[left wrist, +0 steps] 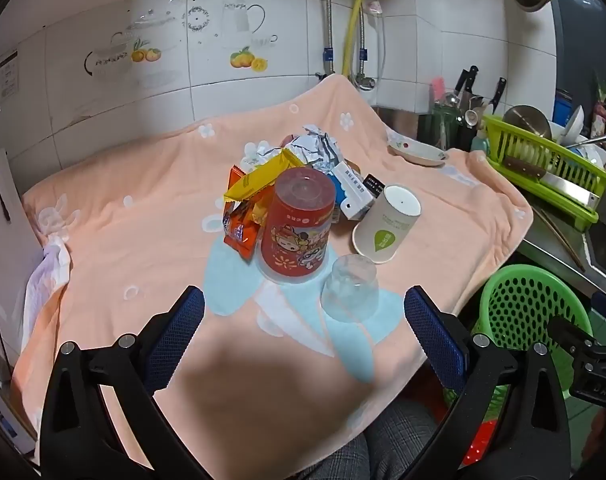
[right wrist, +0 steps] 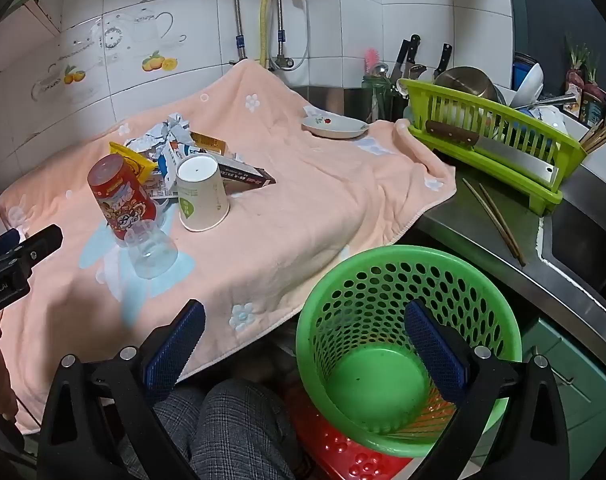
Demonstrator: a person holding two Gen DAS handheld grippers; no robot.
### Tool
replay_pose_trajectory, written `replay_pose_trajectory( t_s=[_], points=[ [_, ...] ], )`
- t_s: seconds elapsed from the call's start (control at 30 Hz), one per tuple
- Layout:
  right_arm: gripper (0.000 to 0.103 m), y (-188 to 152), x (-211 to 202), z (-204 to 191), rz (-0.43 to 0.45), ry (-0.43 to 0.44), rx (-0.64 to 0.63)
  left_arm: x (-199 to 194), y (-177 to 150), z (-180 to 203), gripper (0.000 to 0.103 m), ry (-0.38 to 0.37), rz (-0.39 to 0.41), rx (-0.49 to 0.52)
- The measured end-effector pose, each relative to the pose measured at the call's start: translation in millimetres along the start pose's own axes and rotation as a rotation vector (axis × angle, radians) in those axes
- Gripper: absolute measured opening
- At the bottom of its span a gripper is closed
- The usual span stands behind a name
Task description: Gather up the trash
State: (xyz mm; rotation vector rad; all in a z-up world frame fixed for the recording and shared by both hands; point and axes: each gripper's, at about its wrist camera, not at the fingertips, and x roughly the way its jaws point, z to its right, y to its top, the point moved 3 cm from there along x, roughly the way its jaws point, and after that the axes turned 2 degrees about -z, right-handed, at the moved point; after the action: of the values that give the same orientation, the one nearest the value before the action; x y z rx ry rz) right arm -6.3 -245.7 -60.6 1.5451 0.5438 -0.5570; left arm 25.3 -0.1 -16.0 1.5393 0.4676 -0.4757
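Observation:
A trash pile sits mid-table on a peach towel (left wrist: 143, 216): an upturned red cartoon cup (left wrist: 299, 224), a clear plastic cup (left wrist: 349, 290), a white paper cup (left wrist: 387, 222), yellow (left wrist: 263, 180) and orange snack wrappers (left wrist: 241, 226), crumpled foil (left wrist: 315, 148) and small cartons (left wrist: 353, 194). My left gripper (left wrist: 303, 328) is open and empty, just in front of the clear cup. My right gripper (right wrist: 305, 340) is open and empty above the green perforated basket (right wrist: 387, 292), which stands empty below the table's right edge. The pile also shows in the right wrist view, with the red cup (right wrist: 121, 196) and paper cup (right wrist: 201, 196).
A small plate (right wrist: 335, 126) lies at the towel's far edge. A green dish rack (right wrist: 487, 132) with a cleaver, knives and utensils stands right. Chopsticks (right wrist: 495, 218) lie on the steel counter by the sink. A red stool (right wrist: 343, 452) and the person's knees sit below.

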Motion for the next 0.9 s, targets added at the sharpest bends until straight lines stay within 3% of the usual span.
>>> replay_pose_trajectory(
  t_s=[0.9],
  points=[
    [0.097,1.6,-1.3,0.2,0.004,-0.003,-0.004,-5.2,6.0,-0.3,0.098,0.005,0.018,0.006]
  ],
)
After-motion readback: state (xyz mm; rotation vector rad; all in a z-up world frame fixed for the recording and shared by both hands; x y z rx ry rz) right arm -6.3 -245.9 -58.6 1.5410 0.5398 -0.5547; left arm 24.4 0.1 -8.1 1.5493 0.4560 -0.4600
